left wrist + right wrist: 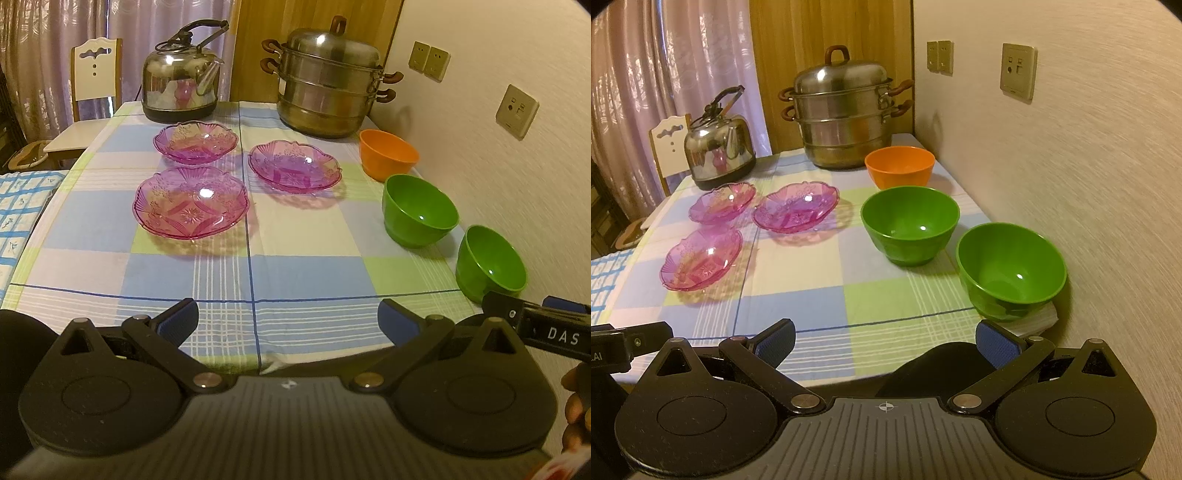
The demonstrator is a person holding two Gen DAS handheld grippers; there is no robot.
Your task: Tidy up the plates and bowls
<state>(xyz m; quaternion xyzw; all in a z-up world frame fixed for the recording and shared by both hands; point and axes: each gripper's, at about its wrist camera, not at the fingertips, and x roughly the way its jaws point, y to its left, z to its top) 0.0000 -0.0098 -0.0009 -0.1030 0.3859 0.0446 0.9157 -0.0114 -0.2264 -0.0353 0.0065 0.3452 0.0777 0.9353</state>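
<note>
3 pink plates (190, 201), 3 bowls (909, 224) on table; L gripper (288, 319) & R gripper (885, 341) jaws apart, empty.

Warm, dim indoor light is cast from above; glare is seen on bowls (1010, 266); edges are bent by fisheye, wall (1108, 184) smeared w/ blur.

In the left wrist view, the right gripper (546, 325) is cut off by the right picture edge, and it covers the base of the nearest green bowl (489, 258). A hand (576, 410) beside it is mostly out of frame. In the right wrist view, the left gripper (624, 347) is cropped at the left edge, only ".AI" of its lettering showing. The wall (1108, 184) beside the green bowl is smeared by blur.
</note>
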